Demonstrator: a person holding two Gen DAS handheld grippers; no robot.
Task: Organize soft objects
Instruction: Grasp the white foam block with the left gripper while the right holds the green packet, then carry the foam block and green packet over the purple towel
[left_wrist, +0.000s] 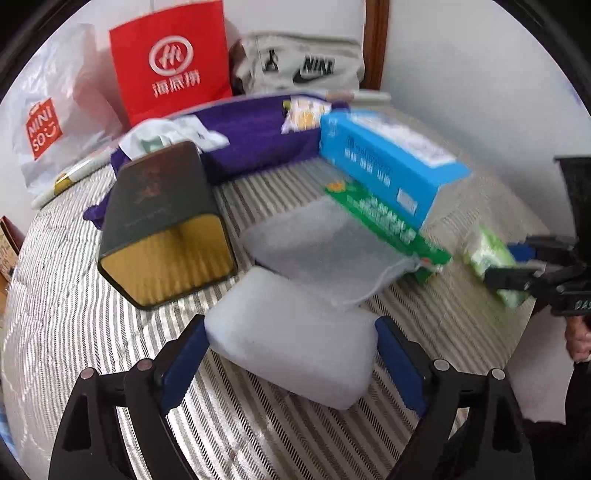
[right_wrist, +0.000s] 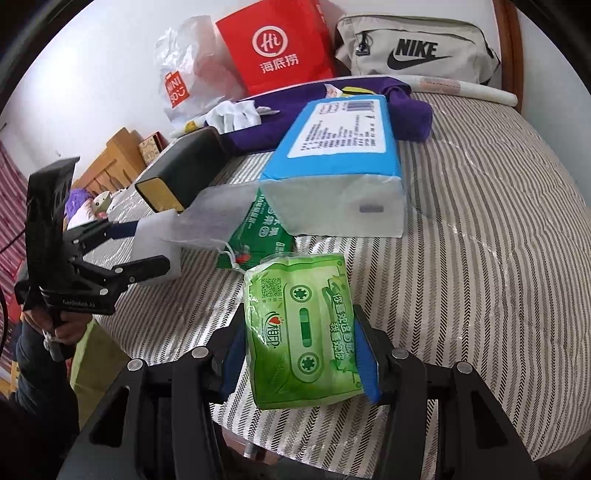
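While the left hand-held gripper (left_wrist: 291, 354) straddles the white foam block (left_wrist: 291, 347) at lower centre, jaws spread and pads just clear of its ends, the block's long axis runs across them. At lower centre of the right wrist view, the right hand-held gripper (right_wrist: 300, 354) is clamped on the green tissue pack (right_wrist: 301, 332). Both lie on the striped bed (right_wrist: 480, 221); bags line the white wall at the top.

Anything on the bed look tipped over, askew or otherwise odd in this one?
Yes. The dark green tin lies on its side, gold end facing the left claw's camera. The blue tissue pack sits tilted, propped on the green pack beneath it. Nothing looks spilled or damaged.
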